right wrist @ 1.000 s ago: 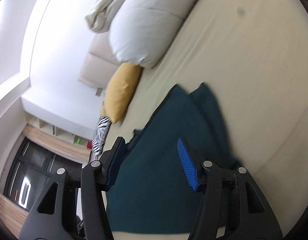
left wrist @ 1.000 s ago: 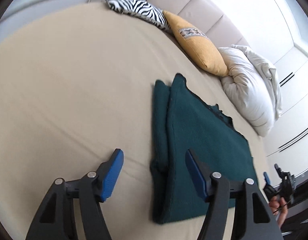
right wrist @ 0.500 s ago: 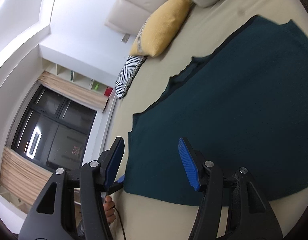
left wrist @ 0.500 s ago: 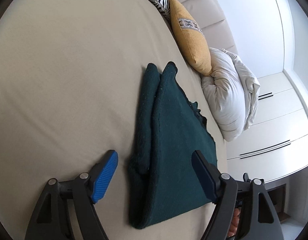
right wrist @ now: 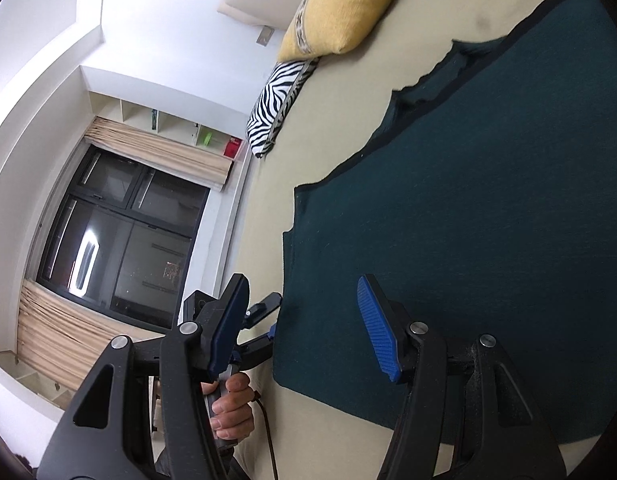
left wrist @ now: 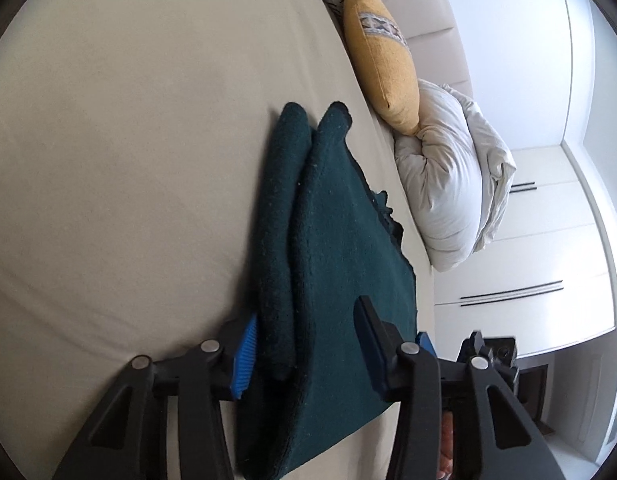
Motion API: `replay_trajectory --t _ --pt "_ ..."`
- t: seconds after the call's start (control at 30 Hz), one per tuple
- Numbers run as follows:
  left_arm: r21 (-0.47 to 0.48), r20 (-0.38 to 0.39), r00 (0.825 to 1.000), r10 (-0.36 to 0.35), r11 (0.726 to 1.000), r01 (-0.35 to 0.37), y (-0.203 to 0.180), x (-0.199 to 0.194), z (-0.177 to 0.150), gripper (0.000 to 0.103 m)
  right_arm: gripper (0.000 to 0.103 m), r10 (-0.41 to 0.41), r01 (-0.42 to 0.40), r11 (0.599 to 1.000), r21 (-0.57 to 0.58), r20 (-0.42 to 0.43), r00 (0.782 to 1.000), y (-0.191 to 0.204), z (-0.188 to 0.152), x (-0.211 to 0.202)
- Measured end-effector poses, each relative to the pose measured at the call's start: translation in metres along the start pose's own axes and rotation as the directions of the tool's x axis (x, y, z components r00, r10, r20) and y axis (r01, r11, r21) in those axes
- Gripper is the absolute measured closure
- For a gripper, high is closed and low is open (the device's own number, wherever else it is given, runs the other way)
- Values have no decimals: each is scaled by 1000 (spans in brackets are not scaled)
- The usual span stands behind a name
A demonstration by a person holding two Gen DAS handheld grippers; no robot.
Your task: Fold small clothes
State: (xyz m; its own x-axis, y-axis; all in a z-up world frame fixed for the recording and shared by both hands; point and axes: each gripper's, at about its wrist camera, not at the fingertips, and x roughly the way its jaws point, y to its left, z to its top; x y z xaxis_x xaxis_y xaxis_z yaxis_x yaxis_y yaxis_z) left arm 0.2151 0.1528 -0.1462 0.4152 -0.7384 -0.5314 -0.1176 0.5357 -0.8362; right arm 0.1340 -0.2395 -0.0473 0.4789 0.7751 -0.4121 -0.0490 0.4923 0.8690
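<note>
Garment (left wrist: 340, 264), dark green, lies flat on the bed (left wrist: 128, 160) just beside the yellow cushion (left wrist: 380, 64), apparently folded lengthwise once; further folds seem left. Left claw (left wrist: 304, 344) straddles its near edge, wide; right claw (right wrist: 304, 320) hovers wide over its corner.

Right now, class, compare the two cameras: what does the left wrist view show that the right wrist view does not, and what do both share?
Only the left wrist view shows the white duvet, the wardrobe doors and the garment's rolled sleeves.

Only the right wrist view shows the dark window, the curtains, the wall shelves and the person's hand.

Both show the green garment on the beige bed, the yellow cushion, the zebra cushion and open jaws.
</note>
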Motion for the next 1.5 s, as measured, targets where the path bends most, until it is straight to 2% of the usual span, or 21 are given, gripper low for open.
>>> replay_trajectory --t 0.1,0.13,0.17,0.37,0.4,0.43,0.5,0.63,0.73,0.9,1.0,1.07,1.13,1.2,1.23,1.33,1.43,1.5 --pt "33 4 1000 26 999 -26 -5 1 -2 57 47 3 -3 1000 -2 -33 999 4 1 23" --pt "40 5 999 33 999 -34 -5 1 -3 68 47 6 -6 1000 0 -45 999 6 1 33" --pt "40 1 999 43 998 -43 -5 2 -3 85 47 10 -10 1000 2 -54 998 7 2 40" --pt "55 15 999 30 998 -31 -4 -3 -3 86 47 22 -20 1000 17 -126 992 10 7 89" --pt "65 16 999 35 997 -36 -6 -4 -3 86 47 11 -7 1000 25 -145 989 7 7 98" --pt "76 15 999 41 996 -42 -10 -3 -3 86 49 -39 44 999 24 -167 985 1 6 106" --pt "90 15 999 44 995 -45 -16 -2 -3 87 50 -53 57 998 16 -166 985 -5 3 112" --pt "115 27 998 57 992 -60 -32 -1 -2 87 49 -7 12 999 36 -152 988 -6 5 99" --pt "155 32 997 75 985 -80 -54 2 -3 88 49 17 -11 998 56 -110 994 -15 12 74" --pt "270 21 994 112 956 -113 -118 25 -14 88 47 64 -61 992 111 -32 997 -40 32 15" --pt "335 -10 993 114 936 -104 -161 61 -32 88 47 90 -91 984 154 14 996 -60 45 -18" --pt "387 -39 991 130 916 -105 -188 100 -52 88 47 105 -114 976 185 56 993 -77 55 -44" --pt "415 -83 985 150 904 -103 -199 143 -72 88 46 103 -121 964 235 84 991 -101 63 -67" --pt "404 -115 981 157 910 -98 -198 171 -84 87 47 118 -140 951 277 93 989 -119 66 -77" --pt "385 -131 981 146 919 -86 -195 183 -91 85 47 106 -128 944 303 90 990 -130 67 -82" --pt "385 -155 983 95 922 -28 -198 181 -103 78 47 169 -191 928 320 95 981 -142 69 -91" --pt "388 -212 977 6 918 79 -208 156 -113 56 47 131 -146 943 299 70 989 -136 73 -88" --pt "393 -216 974 -68 907 150 -212 134 -116 54 47 112 -123 948 293 55 992 -132 77 -84"
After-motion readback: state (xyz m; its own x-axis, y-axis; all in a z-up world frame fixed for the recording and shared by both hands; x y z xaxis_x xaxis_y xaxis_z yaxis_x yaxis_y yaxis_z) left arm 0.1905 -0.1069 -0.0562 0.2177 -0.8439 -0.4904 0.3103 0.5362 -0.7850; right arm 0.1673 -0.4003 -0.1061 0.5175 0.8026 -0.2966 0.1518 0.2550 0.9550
